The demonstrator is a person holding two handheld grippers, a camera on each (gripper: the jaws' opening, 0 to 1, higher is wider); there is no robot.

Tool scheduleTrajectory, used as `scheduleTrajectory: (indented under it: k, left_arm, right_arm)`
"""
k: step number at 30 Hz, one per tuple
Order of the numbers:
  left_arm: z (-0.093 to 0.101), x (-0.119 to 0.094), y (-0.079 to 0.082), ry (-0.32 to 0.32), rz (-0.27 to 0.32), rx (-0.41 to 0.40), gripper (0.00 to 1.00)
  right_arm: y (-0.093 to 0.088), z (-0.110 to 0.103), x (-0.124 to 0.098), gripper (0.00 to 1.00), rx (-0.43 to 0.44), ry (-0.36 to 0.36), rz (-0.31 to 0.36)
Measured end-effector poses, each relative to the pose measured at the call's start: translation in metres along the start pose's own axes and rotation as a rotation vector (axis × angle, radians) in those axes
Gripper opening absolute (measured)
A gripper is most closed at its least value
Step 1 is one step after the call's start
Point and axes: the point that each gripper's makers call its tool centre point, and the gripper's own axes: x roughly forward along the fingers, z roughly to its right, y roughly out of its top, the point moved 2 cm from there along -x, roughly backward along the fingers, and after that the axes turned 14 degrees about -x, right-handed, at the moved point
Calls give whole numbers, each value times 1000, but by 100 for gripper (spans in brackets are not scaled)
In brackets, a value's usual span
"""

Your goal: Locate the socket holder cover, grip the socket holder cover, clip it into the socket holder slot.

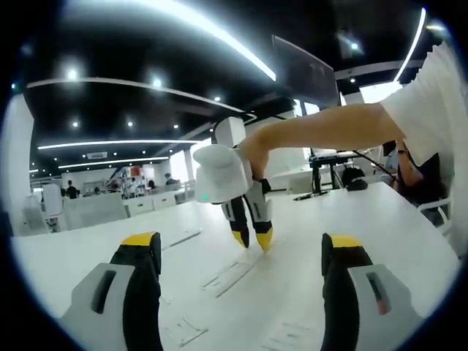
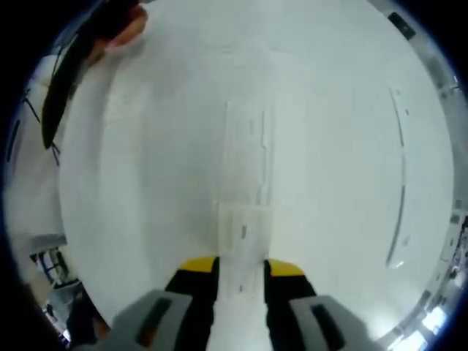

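**Right gripper bears down on a white cover piece; left gripper waits spread apart**

In the right gripper view, the right gripper [image 2: 241, 267] points down at the white tabletop [image 2: 146, 183], its yellow-tipped black jaws drawn close around the near end of a flat white rectangular plastic socket holder cover [image 2: 243, 232]. The jaws flank the piece on both sides; whether they actually clamp it cannot be told. Just beyond the cover, in line with it, lies the long white plastic socket holder strip [image 2: 248, 157], pale against the table and hard to separate from it. A thin white strip [image 2: 401, 183] lies well apart to the side.

In the left gripper view, the left gripper [image 1: 245, 252] has its two yellow-capped jaws spread wide with nothing between them. Past them, flat white pieces [image 1: 228, 278] lie on the table. Farther on, a person's bare forearm [image 1: 322, 128] holds the right gripper with its tips down at the tabletop. Beyond that stands a black stand [image 1: 325, 172], then rows of desks under long ceiling lights.
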Motion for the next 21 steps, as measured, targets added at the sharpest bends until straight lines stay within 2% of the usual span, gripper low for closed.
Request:
scheduleTrajectory:
  k: [21]
  left_arm:
    - [0, 1, 0, -2, -3, 10, 89]
  right_arm:
    - [8, 5, -1, 26, 1, -6, 5]
